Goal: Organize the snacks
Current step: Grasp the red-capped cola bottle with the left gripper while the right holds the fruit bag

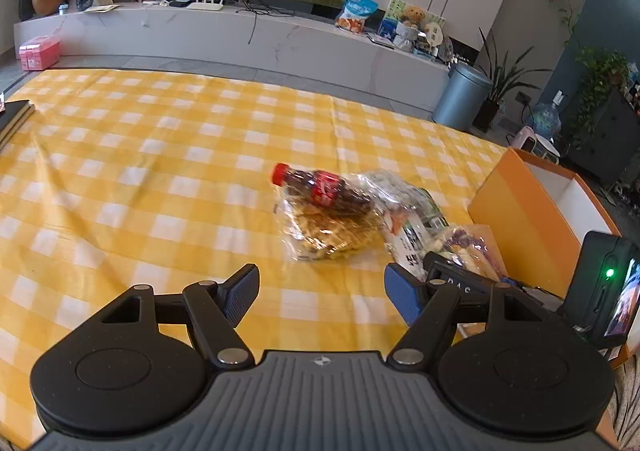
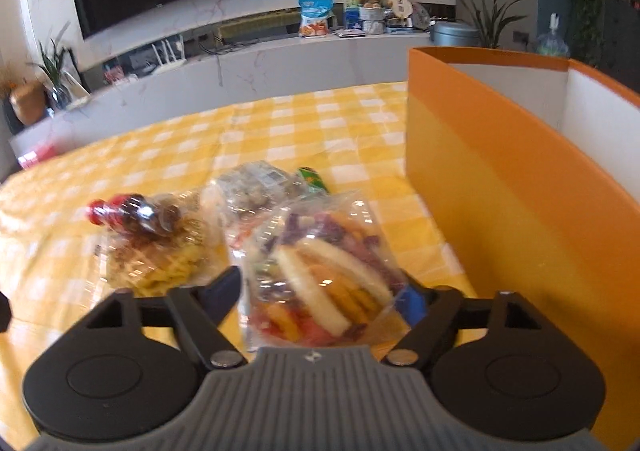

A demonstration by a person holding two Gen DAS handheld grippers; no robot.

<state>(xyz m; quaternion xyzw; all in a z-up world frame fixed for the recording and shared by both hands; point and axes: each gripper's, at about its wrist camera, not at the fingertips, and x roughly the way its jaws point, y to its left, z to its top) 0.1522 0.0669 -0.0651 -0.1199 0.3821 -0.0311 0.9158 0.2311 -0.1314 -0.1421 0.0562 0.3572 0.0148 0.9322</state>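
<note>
A small cola bottle (image 1: 320,187) with a red cap lies on a clear bag of yellow snacks (image 1: 332,231) on the yellow checked tablecloth. A clear bag with a printed label (image 1: 408,219) lies to its right. My left gripper (image 1: 320,291) is open and empty, just short of the pile. My right gripper (image 2: 320,295) has its jaws around a clear bag of mixed colourful snacks (image 2: 320,275), which fills the gap between the pads. The cola bottle (image 2: 128,215), the yellow snack bag (image 2: 172,267) and the labelled bag (image 2: 256,187) lie behind and to the left. An orange box (image 2: 500,179) with a white inside stands to the right.
The orange box (image 1: 520,211) stands at the table's right edge. Dark books (image 1: 12,119) lie at the left edge. Beyond the table are a white TV bench (image 1: 240,35), a grey bin (image 1: 460,99) and plants.
</note>
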